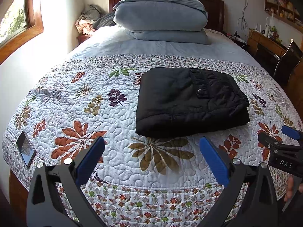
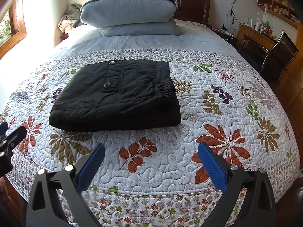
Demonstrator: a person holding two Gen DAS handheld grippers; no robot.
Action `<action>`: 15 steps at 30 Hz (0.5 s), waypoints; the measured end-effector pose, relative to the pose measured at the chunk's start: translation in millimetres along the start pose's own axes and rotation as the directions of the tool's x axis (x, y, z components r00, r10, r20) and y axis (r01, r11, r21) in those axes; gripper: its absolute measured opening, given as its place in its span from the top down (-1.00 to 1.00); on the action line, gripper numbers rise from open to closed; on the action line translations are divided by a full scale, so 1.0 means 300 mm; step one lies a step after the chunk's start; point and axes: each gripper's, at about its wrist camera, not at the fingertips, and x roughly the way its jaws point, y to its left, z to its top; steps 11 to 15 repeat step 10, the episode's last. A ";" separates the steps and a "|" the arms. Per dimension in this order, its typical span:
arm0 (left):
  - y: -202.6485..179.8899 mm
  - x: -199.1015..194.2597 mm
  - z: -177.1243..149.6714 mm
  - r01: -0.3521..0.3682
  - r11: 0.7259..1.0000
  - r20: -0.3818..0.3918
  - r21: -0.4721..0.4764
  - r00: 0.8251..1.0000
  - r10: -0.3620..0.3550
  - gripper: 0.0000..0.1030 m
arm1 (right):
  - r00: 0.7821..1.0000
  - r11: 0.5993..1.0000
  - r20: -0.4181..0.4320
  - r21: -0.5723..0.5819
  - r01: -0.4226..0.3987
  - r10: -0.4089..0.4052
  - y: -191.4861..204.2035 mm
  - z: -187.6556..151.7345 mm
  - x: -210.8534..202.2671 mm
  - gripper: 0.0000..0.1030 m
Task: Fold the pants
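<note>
Since the pants already lie folded into a thick black bundle on the bed, with your left gripper and right gripper both spread and empty, any stray brush could spring the layers.

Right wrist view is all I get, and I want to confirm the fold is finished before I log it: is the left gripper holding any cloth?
Observer: No. The left gripper is open and empty. It hangs over the near edge of the quilt, short of the folded pants.
Operator: Is anything lying further left on the bed, outside my frame?
Observer: Yes, a phone lies flat near the quilt's left edge, well apart from the pants.
</note>
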 end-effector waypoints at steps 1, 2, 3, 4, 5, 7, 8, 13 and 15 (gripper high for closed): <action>0.000 0.000 0.000 -0.001 1.000 -0.001 0.001 1.000 0.001 -0.94 | 1.000 1.000 0.000 0.000 -0.001 0.001 0.000 0.000 0.000 -0.92; -0.001 0.000 0.000 -0.002 1.000 -0.003 0.000 1.000 0.002 -0.94 | 1.000 1.000 0.000 0.001 -0.001 0.001 0.000 0.001 0.000 -0.92; 0.000 0.003 0.001 -0.004 1.000 -0.009 0.000 1.000 0.004 -0.94 | 1.000 1.000 0.000 0.002 -0.001 0.001 0.000 0.000 0.000 -0.92; 0.002 0.005 0.002 -0.006 1.000 -0.016 -0.003 1.000 0.006 -0.94 | 1.000 1.000 0.001 0.003 -0.001 0.001 0.000 -0.001 -0.001 -0.92; 0.005 0.006 0.004 -0.006 1.000 -0.017 -0.007 1.000 0.006 -0.94 | 1.000 1.000 0.001 0.004 -0.001 0.001 -0.002 0.001 0.001 -0.92; 0.010 0.006 0.005 -0.008 1.000 -0.015 -0.011 1.000 0.008 -0.94 | 1.000 1.000 0.000 0.004 -0.001 0.001 -0.005 0.002 0.001 -0.92; 0.011 0.007 0.005 -0.007 1.000 -0.018 -0.011 1.000 0.007 -0.94 | 1.000 1.000 0.000 0.004 -0.001 0.001 -0.005 0.002 0.001 -0.92; 0.012 0.010 0.006 -0.008 1.000 -0.023 -0.010 1.000 0.007 -0.94 | 1.000 1.000 0.001 0.005 -0.001 0.001 -0.005 0.001 0.002 -0.92; 0.012 0.010 0.006 -0.008 1.000 -0.023 -0.010 1.000 0.007 -0.94 | 1.000 1.000 0.001 0.005 -0.001 0.001 -0.005 0.001 0.002 -0.92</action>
